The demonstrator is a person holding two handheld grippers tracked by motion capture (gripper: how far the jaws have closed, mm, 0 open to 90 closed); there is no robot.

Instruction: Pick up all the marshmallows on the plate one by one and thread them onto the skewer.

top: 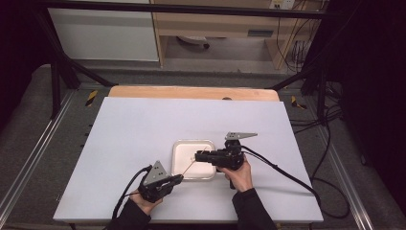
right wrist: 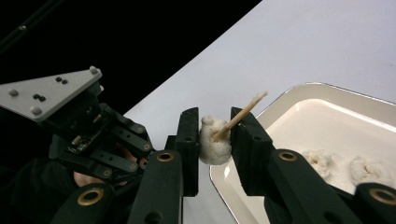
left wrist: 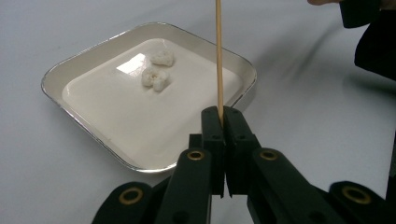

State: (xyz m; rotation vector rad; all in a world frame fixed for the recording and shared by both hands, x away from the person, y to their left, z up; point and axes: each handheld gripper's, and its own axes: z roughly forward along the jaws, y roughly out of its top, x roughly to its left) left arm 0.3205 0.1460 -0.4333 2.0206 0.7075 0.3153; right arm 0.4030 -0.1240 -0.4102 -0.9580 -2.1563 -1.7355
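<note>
Left gripper (left wrist: 223, 112) clamped tight on thin wooden skewer (left wrist: 218, 56), top cut off by frame edge. Right gripper (right wrist: 215, 135) closed on puffy white snack piece (right wrist: 214, 145) above shallow white square tray (right wrist: 327, 93), skewer tip piercing it. Two more pieces (left wrist: 156, 77) inside tray, details blurred.

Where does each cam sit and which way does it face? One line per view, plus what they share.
High view: above the person's side, looking forward and down on the table; forearms, left gripper, right gripper.
Left gripper view: on the left gripper, along its jaws shut on the skewer, toward the tray.
Right gripper view: along jaws gripping a white piece.
Shared: tray, skewer.
</note>
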